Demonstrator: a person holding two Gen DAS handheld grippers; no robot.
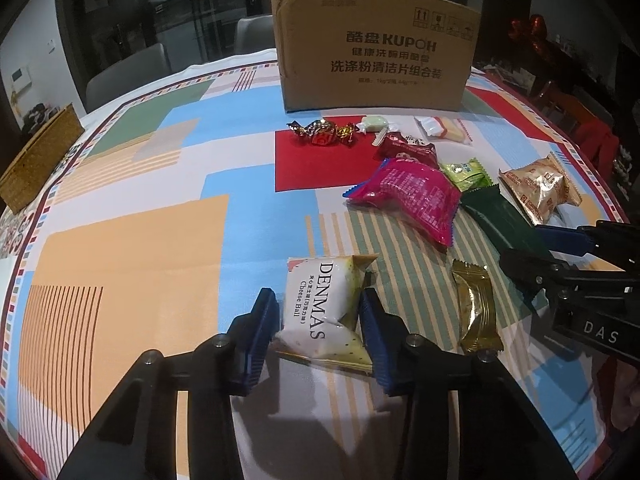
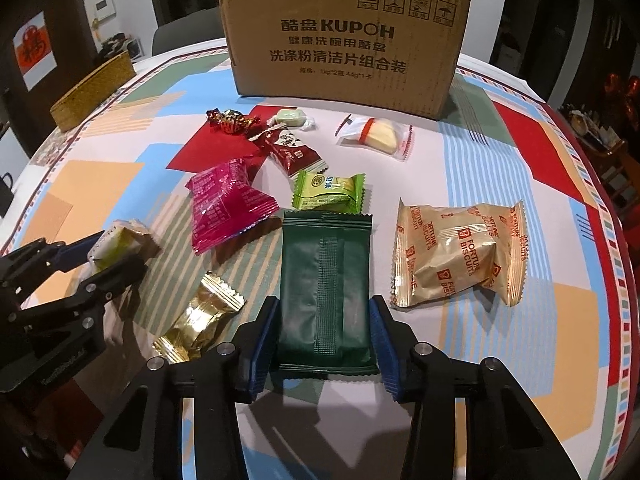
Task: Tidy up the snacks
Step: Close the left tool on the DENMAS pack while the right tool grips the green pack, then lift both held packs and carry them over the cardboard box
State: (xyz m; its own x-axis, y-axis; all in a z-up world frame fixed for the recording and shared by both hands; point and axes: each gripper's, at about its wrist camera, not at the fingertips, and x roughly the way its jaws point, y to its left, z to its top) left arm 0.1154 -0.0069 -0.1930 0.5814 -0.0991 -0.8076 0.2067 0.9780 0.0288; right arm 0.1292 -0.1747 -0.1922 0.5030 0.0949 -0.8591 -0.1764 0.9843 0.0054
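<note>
Left gripper [image 1: 320, 312] pinches the white cheese-ball packet [image 1: 326, 316], right gripper [image 2: 324, 328] squeezes the dark green packet [image 2: 325, 284], both pressed flat on the tablecloth [image 1: 120, 240] for lifting; cardboard box [image 2: 344, 44] waits at twelve o'clock, likely their destination.

Your table [image 2: 552, 264] wears a patchwork cloth, and the cardboard box [image 2: 344, 44] stands at its far side. Just in front of the box you have small sweets and a pale wrapped wedge [image 2: 376, 136]; nearer you than those lie a pink packet [image 2: 224, 204], light green packet [image 2: 328, 192], dark green packet [image 2: 324, 292], tan biscuit bag [image 2: 456, 256], gold packet [image 2: 200, 320] and white cheese-ball packet [image 1: 324, 312]. Far left of the box sits a woven basket [image 2: 92, 90].
</note>
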